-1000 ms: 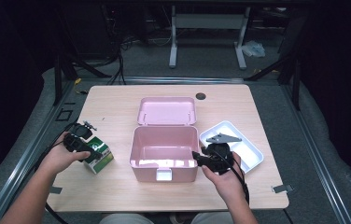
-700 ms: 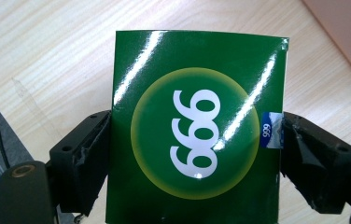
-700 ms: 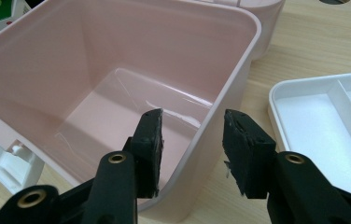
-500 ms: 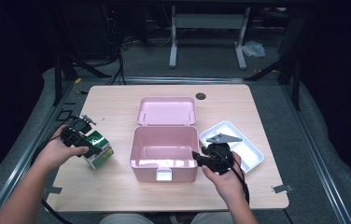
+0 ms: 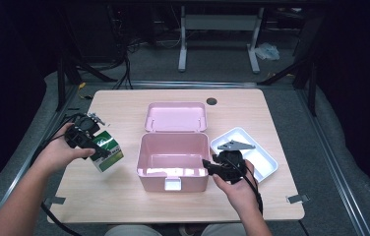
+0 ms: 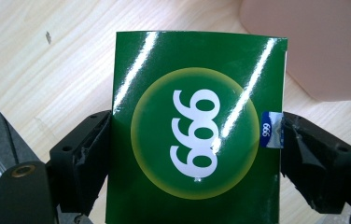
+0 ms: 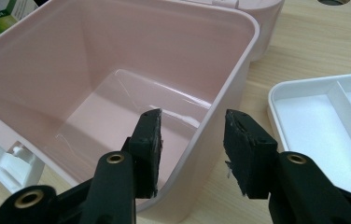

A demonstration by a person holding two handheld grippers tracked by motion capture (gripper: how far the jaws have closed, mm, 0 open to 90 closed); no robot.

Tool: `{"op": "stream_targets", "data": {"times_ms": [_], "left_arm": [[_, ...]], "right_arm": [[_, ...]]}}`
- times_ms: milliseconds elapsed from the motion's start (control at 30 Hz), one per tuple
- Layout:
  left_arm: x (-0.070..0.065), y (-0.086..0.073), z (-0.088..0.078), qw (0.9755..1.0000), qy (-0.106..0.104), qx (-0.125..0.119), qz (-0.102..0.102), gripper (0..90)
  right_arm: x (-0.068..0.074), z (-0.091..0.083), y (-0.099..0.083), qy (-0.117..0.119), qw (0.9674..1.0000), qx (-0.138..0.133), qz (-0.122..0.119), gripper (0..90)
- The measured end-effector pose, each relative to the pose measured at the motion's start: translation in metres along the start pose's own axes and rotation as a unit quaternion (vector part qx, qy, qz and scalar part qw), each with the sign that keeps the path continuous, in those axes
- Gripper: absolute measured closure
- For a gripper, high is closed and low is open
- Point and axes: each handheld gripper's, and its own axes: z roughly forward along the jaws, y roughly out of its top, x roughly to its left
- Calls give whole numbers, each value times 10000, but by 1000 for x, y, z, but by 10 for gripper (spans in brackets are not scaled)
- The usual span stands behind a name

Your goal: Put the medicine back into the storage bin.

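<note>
A green carton [image 6: 194,140] with a white number on a yellow-green disc sits clamped between the jaws of my left gripper [image 6: 194,154]. From the high view this carton [image 5: 108,151] hangs tilted above the table's left side, my left gripper [image 5: 98,147] shut on it. An open pink box [image 5: 173,179] stands mid-table, its lid [image 5: 175,117] folded back. My right gripper [image 5: 207,166] is at the box's right wall. In the right gripper view the right gripper [image 7: 192,140] straddles that wall [image 7: 220,107], one jaw inside, one outside, pads apart from it. The box [image 7: 94,70] has nothing inside.
A white divided tray [image 5: 266,164] lies right of the box with a grey metal piece [image 5: 234,146] in it; the tray [image 7: 313,121] also appears beside my right jaw. The wooden table [image 5: 124,196] has a round hole [image 5: 211,101] at the back.
My left gripper has risen with the green carton, lifting it off the table. The right gripper has stayed at the box's wall.
</note>
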Motion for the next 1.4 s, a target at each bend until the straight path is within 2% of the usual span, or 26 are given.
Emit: {"op": "stream_targets", "data": {"times_ms": [167, 367, 433, 467, 500, 533, 633, 667, 767, 800, 833, 967, 1033, 1367, 1400], "left_arm": [[-3, 8, -9, 9999, 19, 2, 111, 163], [-8, 21, -25, 9993, 13, 29, 367, 163], [-12, 28, -34, 9986, 3, 40, 522, 163], [-12, 28, -34, 9986, 3, 40, 522, 163], [-14, 33, -40, 9979, -9, 55, 646, 163], [-14, 33, -40, 9979, -9, 55, 646, 163], [-20, 42, -51, 9963, -69, 18, 860, 163], [-20, 42, -51, 9963, -69, 18, 860, 163], [-27, 51, -56, 9941, -117, -5, 1079, 163], [-27, 51, -56, 9941, -117, -5, 1079, 162], [-30, 54, -57, 9929, -115, -7, 1185, 162], [-37, 65, -55, 9906, -184, -31, 1353, 162], [-39, 67, -54, 9901, -209, -37, 1385, 162], [-65, 94, -43, 9836, -382, -96, 1762, 162], [-65, 94, -43, 9836, -382, -96, 1762, 162]], "right_arm": [[0, 1, 0, -6, 10000, 12, -13, 565], [0, 0, 0, 15, 10000, 1, -1, 564], [-1, 0, -1, 12, 10000, -9, 3, 563], [-1, 0, -1, 12, 10000, -9, 3, 563], [-1, 0, -1, 15, 10000, -4, 22, 562], [-1, 0, -1, 15, 10000, -4, 22, 562], [-1, -1, -1, 14, 10000, -14, 27, 562], [-1, -1, -1, 14, 10000, -14, 27, 562], [-2, -2, -1, 36, 10000, -19, 33, 561], [-2, -2, -1, 36, 10000, -19, 33, 561], [-2, -2, -1, 38, 10000, -20, 29, 561], [-1, -1, -1, 36, 10000, -21, 40, 561], [-2, -1, -1, 37, 10000, -23, 25, 561], [-2, -1, -1, 47, 10000, -22, 15, 561], [-2, -1, -1, 47, 10000, -22, 15, 561]]}}
